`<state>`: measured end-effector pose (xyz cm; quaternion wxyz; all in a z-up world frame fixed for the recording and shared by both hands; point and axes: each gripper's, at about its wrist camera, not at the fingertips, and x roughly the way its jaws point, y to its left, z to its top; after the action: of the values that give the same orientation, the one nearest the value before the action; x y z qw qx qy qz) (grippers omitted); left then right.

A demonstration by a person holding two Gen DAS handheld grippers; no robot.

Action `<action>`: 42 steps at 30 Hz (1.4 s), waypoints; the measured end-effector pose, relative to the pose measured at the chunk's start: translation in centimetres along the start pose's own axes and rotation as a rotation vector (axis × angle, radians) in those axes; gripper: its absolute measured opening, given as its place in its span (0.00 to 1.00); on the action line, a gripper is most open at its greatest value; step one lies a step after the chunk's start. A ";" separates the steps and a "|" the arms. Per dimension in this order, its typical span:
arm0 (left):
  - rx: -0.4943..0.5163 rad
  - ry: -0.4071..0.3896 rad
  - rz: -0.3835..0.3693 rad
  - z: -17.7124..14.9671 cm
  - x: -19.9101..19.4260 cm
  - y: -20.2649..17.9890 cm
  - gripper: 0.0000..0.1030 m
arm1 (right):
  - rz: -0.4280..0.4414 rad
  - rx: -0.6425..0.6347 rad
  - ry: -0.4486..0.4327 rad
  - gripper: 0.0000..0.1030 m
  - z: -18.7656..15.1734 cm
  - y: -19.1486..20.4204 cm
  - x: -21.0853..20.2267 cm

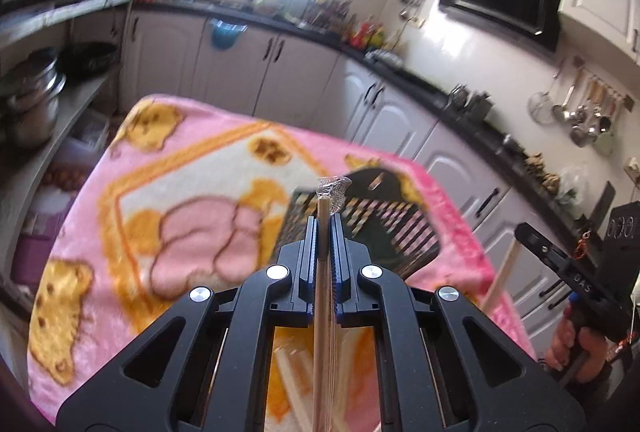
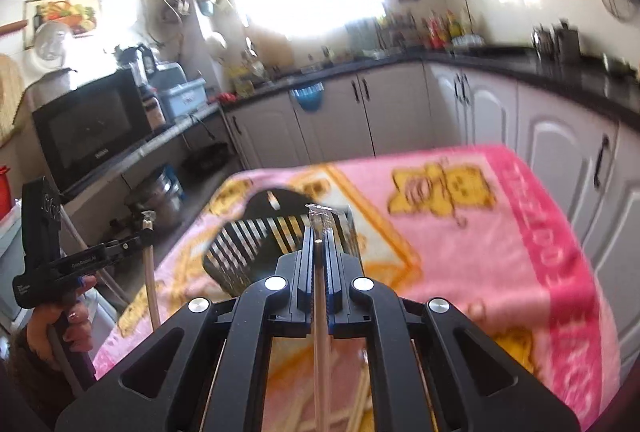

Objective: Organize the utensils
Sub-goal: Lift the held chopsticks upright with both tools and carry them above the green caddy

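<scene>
My left gripper is shut on a wooden chopstick in a clear wrapper, held above the pink blanket. My right gripper is shut on another wrapped chopstick. A black slotted utensil holder lies on the blanket just beyond the left fingertips; in the right wrist view the holder lies ahead and slightly left. Each gripper shows in the other's view: the right gripper at the right edge, the left gripper at the left edge, both holding chopsticks. More loose chopsticks lie under the grippers.
The pink cartoon blanket covers a table. Grey kitchen cabinets with a black counter run behind and to the right. Shelves with steel pots stand to the left, with a microwave above.
</scene>
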<state>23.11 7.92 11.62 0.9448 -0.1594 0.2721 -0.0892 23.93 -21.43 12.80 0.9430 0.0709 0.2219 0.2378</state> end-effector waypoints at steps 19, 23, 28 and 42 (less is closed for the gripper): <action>0.119 -0.272 0.036 9.0 0.3 -5.6 0.03 | 0.006 -0.274 -0.337 0.05 8.8 4.9 0.2; 0.132 -0.305 0.053 9.9 1.3 -6.0 0.03 | -0.002 -0.288 -0.360 0.05 9.3 4.6 1.5; 0.149 -0.349 0.069 9.8 2.5 -6.3 0.03 | 0.005 -0.250 -0.359 0.05 8.9 3.6 3.2; 0.176 -0.341 0.083 5.7 5.7 -4.4 0.04 | -0.017 -0.175 -0.302 0.05 5.6 1.5 7.1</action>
<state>30.54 3.76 14.96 0.9903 -0.0776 0.1056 -0.0454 31.43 -16.87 15.43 0.9701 0.0215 0.0569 0.2350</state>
